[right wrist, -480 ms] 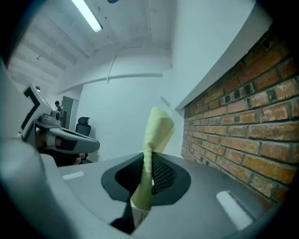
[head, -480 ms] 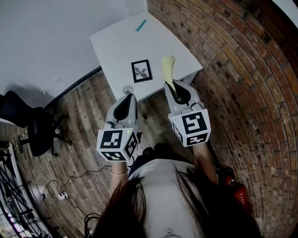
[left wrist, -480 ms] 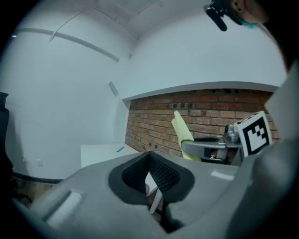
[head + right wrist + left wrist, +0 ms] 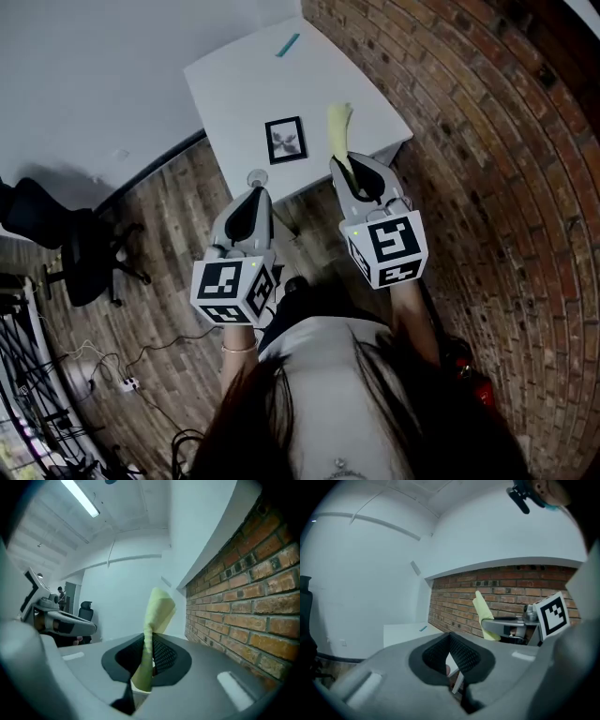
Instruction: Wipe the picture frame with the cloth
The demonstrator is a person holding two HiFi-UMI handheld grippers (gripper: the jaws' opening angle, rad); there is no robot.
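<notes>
Grey hand-held grippers (image 4: 259, 191) (image 4: 336, 162), black-and-white marker cubes (image 4: 234, 289) (image 4: 389, 248)

Brick wall (image 4: 487, 141), wood-plank floor (image 4: 178, 216), white table (image 4: 234, 84), black office chair (image 4: 75, 253)

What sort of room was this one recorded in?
Probably an office or studio workspace: a red brick wall, a black swivel office chair and a plain white table.

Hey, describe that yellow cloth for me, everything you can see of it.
The cloth is pale yellow-green, soft-looking fabric, bunched into a narrow strip. Its lower end is pinched between the jaws of the right gripper, which are closed on it. The rest stands up and forward past them and widens to a loosely folded free end. In the head view it shows just right of the picture frame. Only the jaws are seen touching it.
</notes>
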